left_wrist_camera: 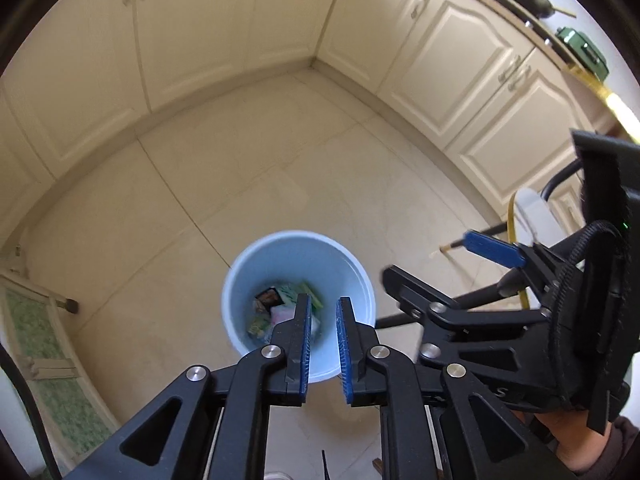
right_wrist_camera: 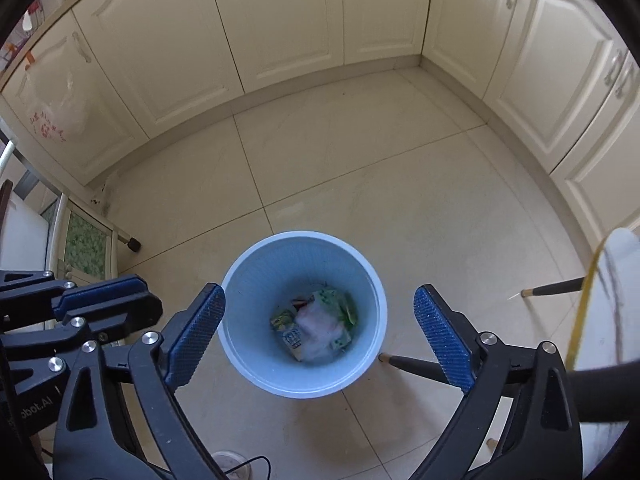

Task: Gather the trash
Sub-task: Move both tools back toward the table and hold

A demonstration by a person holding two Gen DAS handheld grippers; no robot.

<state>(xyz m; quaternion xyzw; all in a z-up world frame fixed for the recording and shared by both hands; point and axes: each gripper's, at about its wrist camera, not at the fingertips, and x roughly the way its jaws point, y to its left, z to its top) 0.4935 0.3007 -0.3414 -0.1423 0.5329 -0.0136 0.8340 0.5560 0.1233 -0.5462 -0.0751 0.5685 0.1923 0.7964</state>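
A light blue trash bin [left_wrist_camera: 256,256] [right_wrist_camera: 256,264] stands on the tiled floor below both grippers. Inside lie crumpled wrappers and packets [left_wrist_camera: 276,308] [right_wrist_camera: 320,324], green, white and pink. My left gripper [left_wrist_camera: 324,300] hangs over the bin's near rim, its blue pads a narrow gap apart with nothing between them. In the right wrist view it shows at the left edge [right_wrist_camera: 150,298]. My right gripper [right_wrist_camera: 318,290] is wide open and empty, its fingers to either side of the bin mouth. The left wrist view has it at the right [left_wrist_camera: 430,256], held by a hand.
Cream cabinets [right_wrist_camera: 280,20] line the walls around the floor corner. Black chair legs [right_wrist_camera: 416,366] stand just right of the bin, below a white seat [right_wrist_camera: 616,280]. A furniture foot [right_wrist_camera: 134,245] is on the left. A plastic bag [right_wrist_camera: 56,116] hangs on a cabinet door.
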